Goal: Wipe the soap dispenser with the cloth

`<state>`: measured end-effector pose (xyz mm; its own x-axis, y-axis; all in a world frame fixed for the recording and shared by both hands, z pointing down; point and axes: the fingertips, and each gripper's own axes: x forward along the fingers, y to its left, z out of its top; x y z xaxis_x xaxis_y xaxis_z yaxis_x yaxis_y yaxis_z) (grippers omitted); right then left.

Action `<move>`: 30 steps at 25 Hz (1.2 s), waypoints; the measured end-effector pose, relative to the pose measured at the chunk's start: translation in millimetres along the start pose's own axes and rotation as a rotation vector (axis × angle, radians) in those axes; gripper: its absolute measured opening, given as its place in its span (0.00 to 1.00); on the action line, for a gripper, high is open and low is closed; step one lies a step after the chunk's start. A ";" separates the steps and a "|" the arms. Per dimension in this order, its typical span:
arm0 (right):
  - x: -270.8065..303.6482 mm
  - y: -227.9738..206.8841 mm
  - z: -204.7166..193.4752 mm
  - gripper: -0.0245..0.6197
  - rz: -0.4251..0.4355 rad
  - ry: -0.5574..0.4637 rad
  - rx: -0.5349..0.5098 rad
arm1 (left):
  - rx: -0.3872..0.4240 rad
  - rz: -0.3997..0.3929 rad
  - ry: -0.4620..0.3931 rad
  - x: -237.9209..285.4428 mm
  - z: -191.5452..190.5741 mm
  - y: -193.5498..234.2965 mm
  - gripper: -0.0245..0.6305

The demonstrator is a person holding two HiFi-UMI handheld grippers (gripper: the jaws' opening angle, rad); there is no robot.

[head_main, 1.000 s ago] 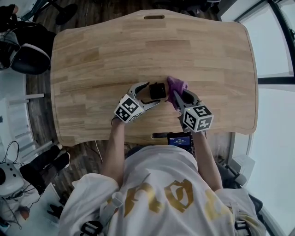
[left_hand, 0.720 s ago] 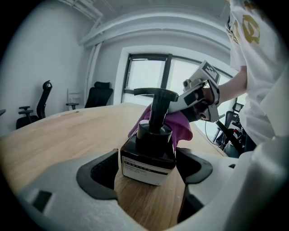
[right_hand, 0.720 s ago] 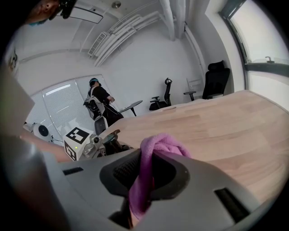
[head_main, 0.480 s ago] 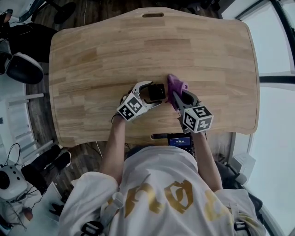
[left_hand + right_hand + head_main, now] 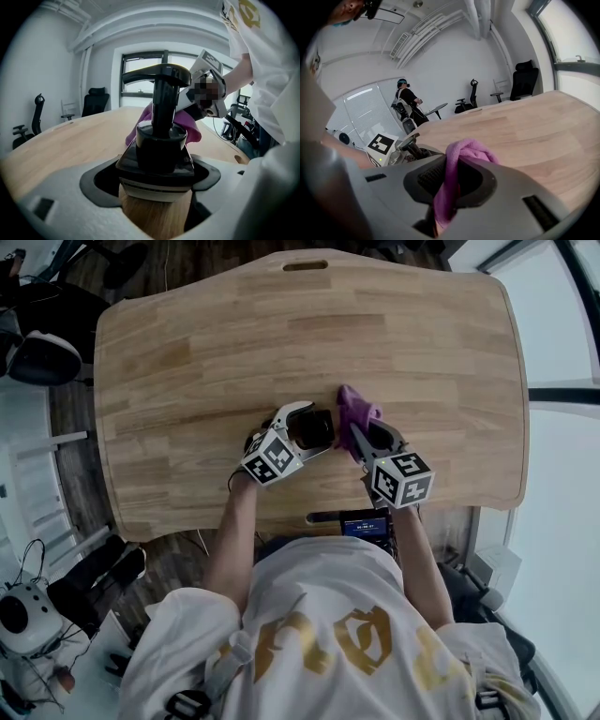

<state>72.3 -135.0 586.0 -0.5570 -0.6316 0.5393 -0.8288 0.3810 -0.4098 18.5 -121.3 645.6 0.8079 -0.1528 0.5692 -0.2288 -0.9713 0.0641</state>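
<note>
"Purple cloth (image 5: 461, 154), is that what the right gripper (image 5: 366, 435) has hold of?"

"Yes. Its jaws are pinched together on a fold of it. The bunched end sticks out past the tips, and a strip hangs down between them."

"And the left gripper (image 5: 311, 425)?"

"Clamped on the soap dispenser (image 5: 159, 154), one jaw on each side of the square black shoulder, just above the pale band and the amber body. The black pump head rises upright above the jaws, with its spout pointing off to one side."

"Do the cloth and the dispenser meet?"

"From the left gripper's view, the cloth sits right behind the pump neck and collar, pressed up to them as far as I can tell. From overhead it lies against the dispenser's right side, with the two grippers angled in toward each other."

"Where on the table (image 5: 234, 343) is all this?"

"On the wooden top, closer to the edge by the person than to the far edge, and about midway between the left and right corners. I can't tell whether the dispenser's base is resting on the wood. Black office chairs (image 5: 96, 101) stand beyond the far edge, under a window."
</note>
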 end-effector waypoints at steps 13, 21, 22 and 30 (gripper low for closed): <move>-0.6 -2.5 0.4 0.12 -0.002 0.000 -0.005 | 0.066 0.037 0.004 9.1 2.6 -0.8 0.59; -0.3 0.6 3.2 0.12 -0.003 -0.006 -0.009 | 0.078 0.001 0.014 7.4 0.3 -1.5 0.59; -0.7 1.1 3.9 0.12 -0.002 -0.008 -0.011 | 0.077 0.002 0.014 7.6 0.3 -1.4 0.59; -5.2 6.1 11.0 0.12 0.013 -0.024 -0.020 | 0.028 0.044 0.041 5.4 -0.4 2.6 0.59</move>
<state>70.7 -136.8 572.6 -0.5665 -0.6424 0.5162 -0.8225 0.4023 -0.4020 22.0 -124.5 649.2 0.7740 -0.1884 0.6045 -0.2479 -0.9687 0.0154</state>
